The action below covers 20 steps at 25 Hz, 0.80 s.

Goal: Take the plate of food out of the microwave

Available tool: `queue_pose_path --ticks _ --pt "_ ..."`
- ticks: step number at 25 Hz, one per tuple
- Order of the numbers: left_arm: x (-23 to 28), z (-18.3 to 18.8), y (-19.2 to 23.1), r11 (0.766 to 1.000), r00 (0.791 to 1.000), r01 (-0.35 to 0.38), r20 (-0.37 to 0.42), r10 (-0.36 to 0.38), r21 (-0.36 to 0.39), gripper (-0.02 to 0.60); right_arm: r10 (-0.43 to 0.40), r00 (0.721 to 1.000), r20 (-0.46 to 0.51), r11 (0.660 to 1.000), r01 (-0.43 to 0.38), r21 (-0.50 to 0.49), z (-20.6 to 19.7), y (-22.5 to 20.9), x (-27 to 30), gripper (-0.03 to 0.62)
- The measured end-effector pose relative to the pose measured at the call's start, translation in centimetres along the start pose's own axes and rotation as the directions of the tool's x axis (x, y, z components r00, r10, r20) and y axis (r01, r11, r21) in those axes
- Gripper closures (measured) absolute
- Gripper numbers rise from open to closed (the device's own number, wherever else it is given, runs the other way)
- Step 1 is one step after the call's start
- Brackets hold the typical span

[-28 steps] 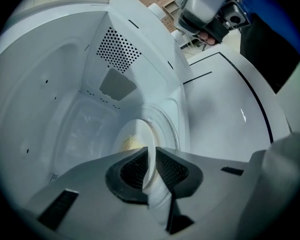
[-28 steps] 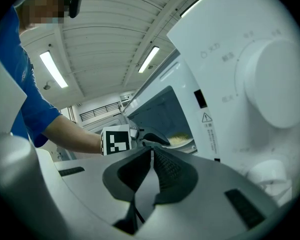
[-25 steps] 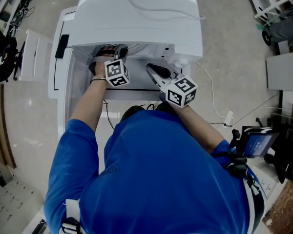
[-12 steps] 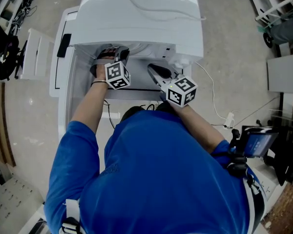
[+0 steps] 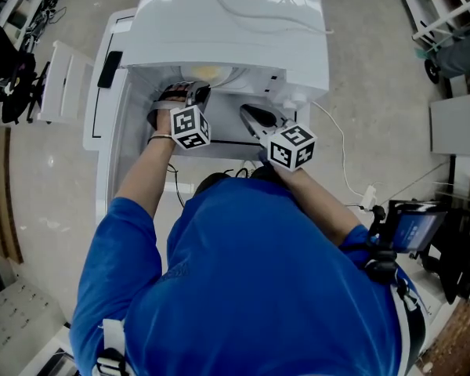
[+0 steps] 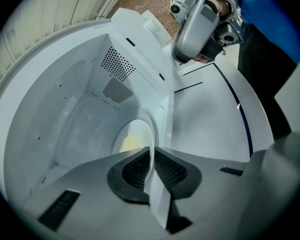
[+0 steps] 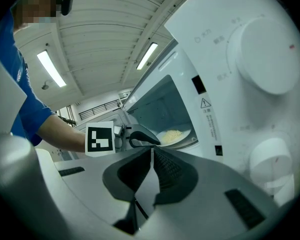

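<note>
Left gripper view: left gripper [image 6: 151, 155] pinches the plate [image 6: 144, 128] rim to pull it out; right gripper [image 7: 151, 158] sits closed, empty.

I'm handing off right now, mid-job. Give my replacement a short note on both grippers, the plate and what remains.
Left gripper: shut on the rim of the plate, reaching into the microwave.
Right gripper: shut, empty, outside by the control knobs.
Done: microwave open, plate gripped.
Left: draw the plate out level with its food, then set it down.
</note>
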<state>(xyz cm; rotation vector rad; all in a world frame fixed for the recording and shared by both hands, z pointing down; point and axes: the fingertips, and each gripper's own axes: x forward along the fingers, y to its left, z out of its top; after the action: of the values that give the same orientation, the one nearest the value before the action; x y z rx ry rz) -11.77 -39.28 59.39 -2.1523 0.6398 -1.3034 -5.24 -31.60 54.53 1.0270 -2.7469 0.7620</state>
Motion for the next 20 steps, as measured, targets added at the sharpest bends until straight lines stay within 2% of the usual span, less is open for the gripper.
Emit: queue_pose_path --ticks 6,14,20 --pt "-0.9 0.2 -0.7 1.0 1.0 0.003 0.001 -0.003 -0.005 0.543 -0.001 1.0 -0.014 1.0 0.001 0.019 -0.5 0.0 0.0 0.588" --pt "-1.8 0.1 -1.2 1.0 1.0 -0.006 0.005 0.006 -0.017 0.543 -0.011 1.0 -0.011 0.995 0.012 0.097 -1.2 -0.5 0.4 0.588" --pt "-2.3 0.0 -1.6 1.0 1.0 -0.006 0.009 0.006 -0.018 0.543 -0.024 0.999 0.045 0.965 0.012 0.261 -0.4 -0.7 1.0 0.588"
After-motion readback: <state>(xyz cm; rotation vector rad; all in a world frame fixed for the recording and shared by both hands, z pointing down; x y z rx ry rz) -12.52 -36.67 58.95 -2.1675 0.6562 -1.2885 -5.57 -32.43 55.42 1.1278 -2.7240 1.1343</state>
